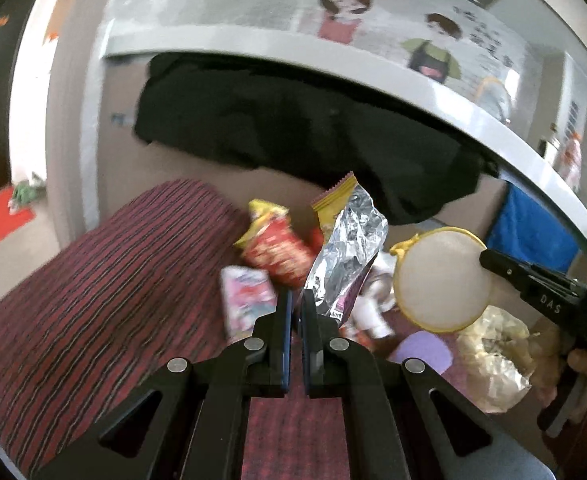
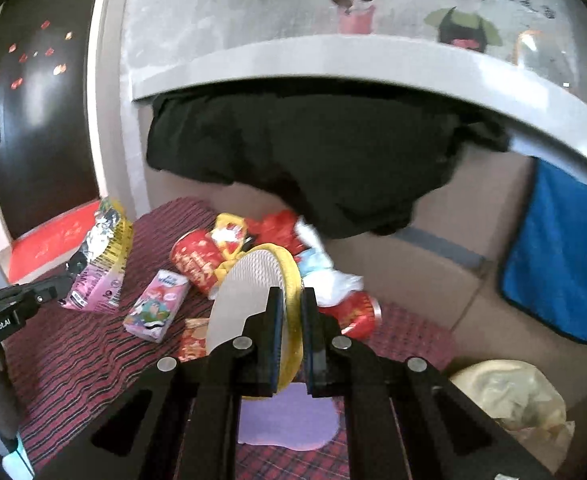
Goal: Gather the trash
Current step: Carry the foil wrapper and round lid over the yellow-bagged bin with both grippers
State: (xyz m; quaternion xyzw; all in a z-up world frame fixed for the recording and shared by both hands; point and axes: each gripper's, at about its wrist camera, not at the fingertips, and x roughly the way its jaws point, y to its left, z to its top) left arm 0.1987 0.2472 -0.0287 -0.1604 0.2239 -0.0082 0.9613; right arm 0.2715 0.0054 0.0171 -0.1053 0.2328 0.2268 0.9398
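Note:
My left gripper is shut on a silver foil snack wrapper with a yellow and pink printed side and holds it above the striped red cloth. The wrapper also shows in the right wrist view, with the left gripper below it. My right gripper is shut on the yellow rim of a round white lid; the lid also shows in the left wrist view. More trash lies on the cloth: a red snack cup, a pink drink carton, a red can.
A black cloth hangs from a white counter edge over a cardboard box. A blue towel hangs at the right. A crumpled yellowish plastic bag lies at the lower right. A purple pad lies on the cloth.

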